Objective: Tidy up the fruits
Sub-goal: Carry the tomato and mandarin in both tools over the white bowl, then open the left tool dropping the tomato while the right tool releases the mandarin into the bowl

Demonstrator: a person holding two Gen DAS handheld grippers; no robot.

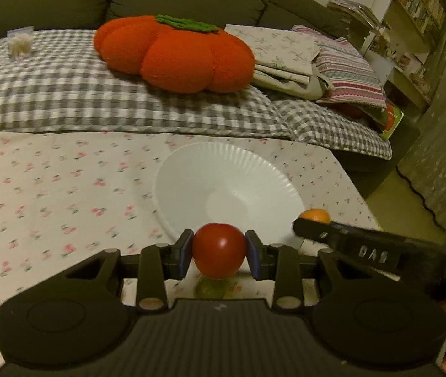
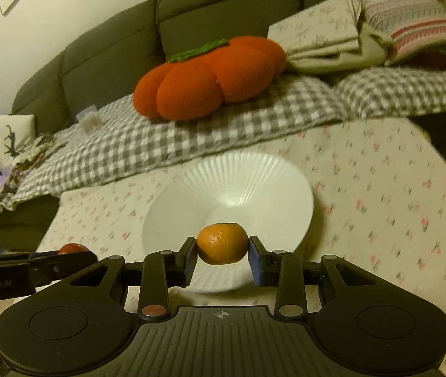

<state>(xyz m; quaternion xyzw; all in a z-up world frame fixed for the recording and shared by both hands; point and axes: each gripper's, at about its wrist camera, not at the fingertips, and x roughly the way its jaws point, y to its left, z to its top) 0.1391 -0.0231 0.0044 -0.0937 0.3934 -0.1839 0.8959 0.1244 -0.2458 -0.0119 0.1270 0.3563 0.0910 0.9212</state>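
My left gripper [image 1: 219,251] is shut on a red tomato [image 1: 219,249] and holds it above the tablecloth, just in front of the near rim of a white ribbed bowl [image 1: 223,169]. My right gripper [image 2: 223,249] is shut on an orange mandarin [image 2: 223,243] and holds it over the near edge of the same bowl [image 2: 238,176]. In the left wrist view the mandarin [image 1: 315,214] and the right gripper show at the right. In the right wrist view the tomato [image 2: 71,248] shows at the left. A greenish thing [image 1: 210,289] lies under the tomato, mostly hidden.
The table has a white cloth with small cherries [image 1: 50,194]. Behind it is a sofa with a grey checked blanket [image 1: 97,94], a big orange pumpkin cushion [image 1: 175,53] and folded linens [image 1: 301,59]. The table's right edge [image 1: 357,194] drops to the floor.
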